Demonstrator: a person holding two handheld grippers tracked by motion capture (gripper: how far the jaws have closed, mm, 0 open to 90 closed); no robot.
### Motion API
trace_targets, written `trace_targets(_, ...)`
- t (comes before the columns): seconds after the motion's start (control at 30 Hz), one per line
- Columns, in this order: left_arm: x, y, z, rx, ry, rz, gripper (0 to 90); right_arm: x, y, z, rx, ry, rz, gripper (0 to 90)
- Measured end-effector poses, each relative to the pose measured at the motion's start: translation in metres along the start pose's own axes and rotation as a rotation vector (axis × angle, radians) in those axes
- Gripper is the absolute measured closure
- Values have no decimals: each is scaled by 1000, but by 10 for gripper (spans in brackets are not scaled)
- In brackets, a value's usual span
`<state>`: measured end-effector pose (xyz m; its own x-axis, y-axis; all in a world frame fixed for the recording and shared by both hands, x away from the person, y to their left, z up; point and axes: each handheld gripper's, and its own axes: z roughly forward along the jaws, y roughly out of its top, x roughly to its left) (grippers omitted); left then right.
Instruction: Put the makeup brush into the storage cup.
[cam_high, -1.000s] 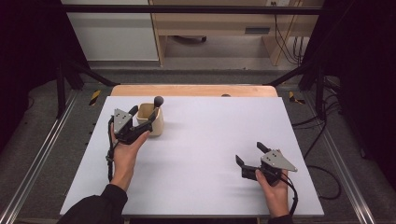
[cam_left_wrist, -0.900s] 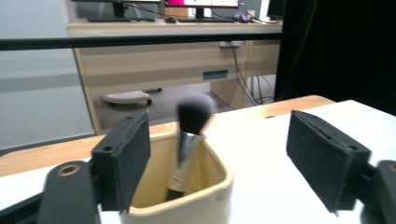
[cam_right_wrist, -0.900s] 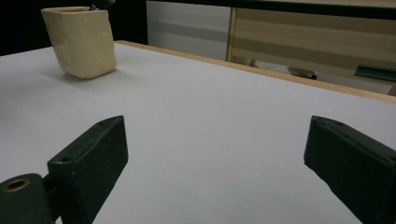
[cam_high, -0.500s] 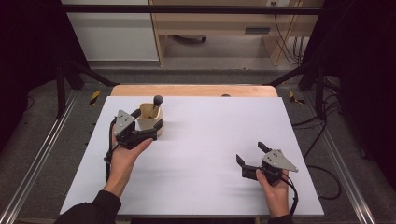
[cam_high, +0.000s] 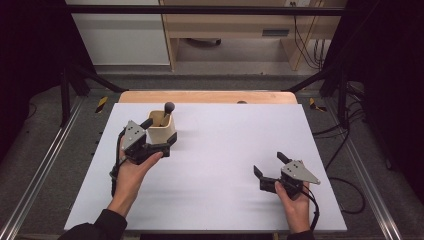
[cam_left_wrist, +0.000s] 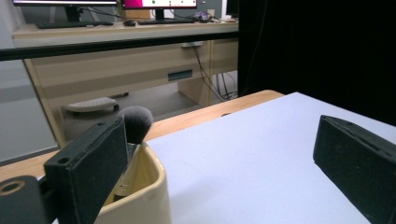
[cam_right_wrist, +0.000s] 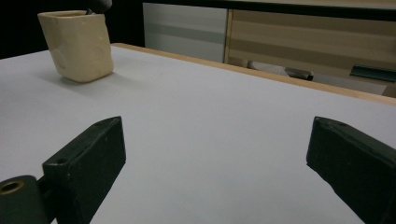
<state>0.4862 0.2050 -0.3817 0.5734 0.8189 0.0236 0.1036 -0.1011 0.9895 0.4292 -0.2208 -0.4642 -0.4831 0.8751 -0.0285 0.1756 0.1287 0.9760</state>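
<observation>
A cream square cup (cam_high: 163, 131) stands at the back left of the white table (cam_high: 225, 150), with a dark-headed makeup brush (cam_high: 169, 107) upright in it. My left gripper (cam_high: 159, 133) is open at the cup's near left side; one jaw reaches along the cup's left wall and the other along its front. In the left gripper view the cup (cam_left_wrist: 140, 196) sits against the left jaw, and the brush head (cam_left_wrist: 136, 122) rises behind it; this gripper (cam_left_wrist: 224, 156) holds nothing. My right gripper (cam_high: 270, 164) rests open near the front right, and the cup (cam_right_wrist: 77, 44) stands far off in its view.
A wooden strip (cam_high: 210, 96) borders the table's far edge. Metal frame rails (cam_high: 45, 165) run along both sides, and cables (cam_high: 345, 145) lie on the floor at the right. A wooden desk (cam_left_wrist: 116, 70) stands beyond the table.
My left hand has drawn back slightly toward the near edge, still beside the cup. The cup, brush and right gripper have not moved.
</observation>
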Motion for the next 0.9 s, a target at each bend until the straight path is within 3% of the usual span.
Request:
trace_targets(0.2, -3, 0, -13, -5, -24, 51, 28, 0, 10, -2, -8, 15, 18, 46)
trace_targets(0.33, -2, -4, -25, -6, -36, 70, 24, -5, 22, -8, 3, 5, -6, 48)
trace_targets(0.57, 4, -10, -45, -10, -70, 75, 22, -14, 42, -21, -7, -8, -35, 47)
trace_targets(0.63, 5, -12, -51, -15, -97, 85, 21, -16, 44, -25, -7, -5, -29, 47)
trace_targets(0.9, 9, -22, -71, -9, -125, 113, 17, -22, 42, -37, -8, -16, -36, 45)
